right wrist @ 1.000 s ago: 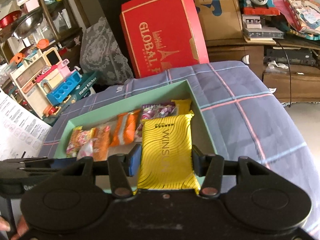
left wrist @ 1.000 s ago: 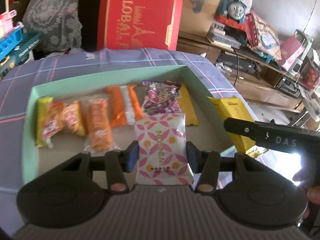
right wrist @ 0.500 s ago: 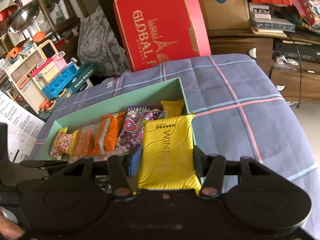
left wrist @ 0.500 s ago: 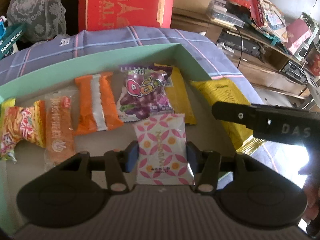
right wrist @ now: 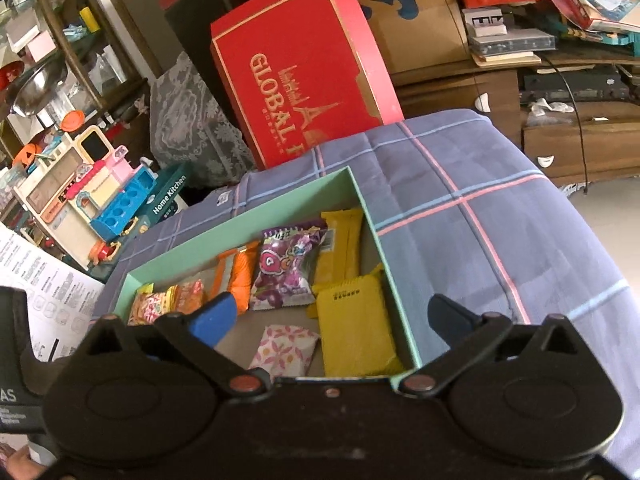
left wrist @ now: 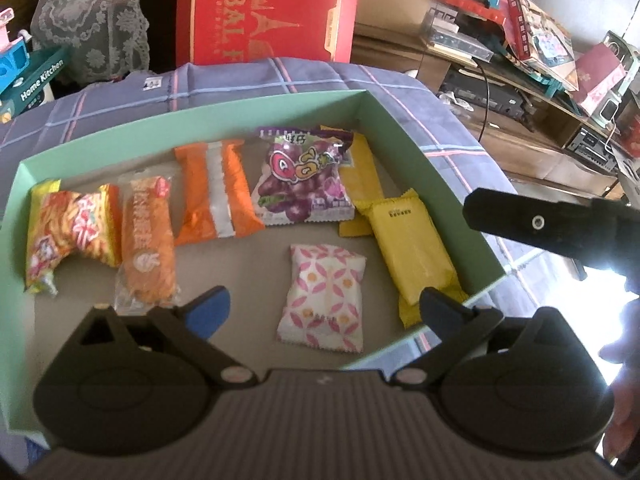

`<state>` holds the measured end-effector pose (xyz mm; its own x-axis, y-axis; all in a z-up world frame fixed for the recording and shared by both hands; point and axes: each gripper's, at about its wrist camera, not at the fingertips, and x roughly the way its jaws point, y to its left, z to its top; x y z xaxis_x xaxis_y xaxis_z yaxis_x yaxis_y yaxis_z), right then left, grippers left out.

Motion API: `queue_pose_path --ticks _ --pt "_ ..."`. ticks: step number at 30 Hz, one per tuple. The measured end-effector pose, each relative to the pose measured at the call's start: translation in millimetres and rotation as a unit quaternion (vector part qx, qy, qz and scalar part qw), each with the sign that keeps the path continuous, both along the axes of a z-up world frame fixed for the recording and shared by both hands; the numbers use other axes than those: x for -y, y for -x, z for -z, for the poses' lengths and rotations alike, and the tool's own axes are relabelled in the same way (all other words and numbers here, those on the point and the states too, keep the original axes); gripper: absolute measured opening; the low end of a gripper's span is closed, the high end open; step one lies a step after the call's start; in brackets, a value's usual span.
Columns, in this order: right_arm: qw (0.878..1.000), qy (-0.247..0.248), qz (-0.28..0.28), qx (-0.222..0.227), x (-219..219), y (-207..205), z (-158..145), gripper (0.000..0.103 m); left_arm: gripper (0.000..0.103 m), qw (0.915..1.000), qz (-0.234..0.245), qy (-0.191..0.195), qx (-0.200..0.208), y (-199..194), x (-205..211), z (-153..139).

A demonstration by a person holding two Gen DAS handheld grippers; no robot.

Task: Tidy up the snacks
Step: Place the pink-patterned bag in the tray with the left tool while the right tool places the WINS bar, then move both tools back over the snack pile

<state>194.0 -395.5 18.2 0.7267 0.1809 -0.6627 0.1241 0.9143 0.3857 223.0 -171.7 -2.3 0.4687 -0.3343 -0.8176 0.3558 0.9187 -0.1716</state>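
Between the opening left fingers (left wrist: 208,310), pink-patterned snack packet (left wrist: 324,296), untouched.

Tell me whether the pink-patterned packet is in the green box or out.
In. The pink packet lies flat on the green box floor, inside its walls, beside the yellow packet; neither gripper touches it.

The box (left wrist: 384,118) is mint green and sits on a purple-blue plaid cloth (right wrist: 480,200) with pink and light blue lines. One snack pack (left wrist: 324,292) is white with a pink petal pattern and orange dots, one pack (left wrist: 412,256) is plain yellow, and the candy bag (left wrist: 300,176) is purple with grapes. Behind it all there's a big red carton (right wrist: 304,92) with gold lettering.
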Motion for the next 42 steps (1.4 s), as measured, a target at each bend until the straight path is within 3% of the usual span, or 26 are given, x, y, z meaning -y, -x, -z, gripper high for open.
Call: queue_pose_path --ticks 14,19,27,30,40,42 --pt "0.999 0.022 -0.024 -0.008 -29 56 -17 0.103 0.103 0.9999 -0.006 -0.011 0.010 71 -40 -12" --pt "1.000 0.008 -0.019 -0.019 -31 80 -7 0.103 0.103 0.9997 -0.018 -0.018 -0.005 94 -55 4" --pt "0.998 -0.022 -0.002 -0.056 -27 108 23 0.103 0.102 0.9989 0.006 -0.046 -0.003 125 -49 19" --pt "0.997 -0.032 0.006 -0.066 -25 117 32 0.103 0.088 0.9981 0.020 -0.058 -0.001 131 -42 21" --pt "0.995 -0.064 0.018 -0.074 -15 134 47 0.103 0.077 0.9952 0.054 -0.081 0.015 134 -13 26" --pt "0.995 -0.068 0.015 -0.074 -14 135 48 0.103 0.068 0.9944 0.059 -0.086 0.011 132 -7 31"
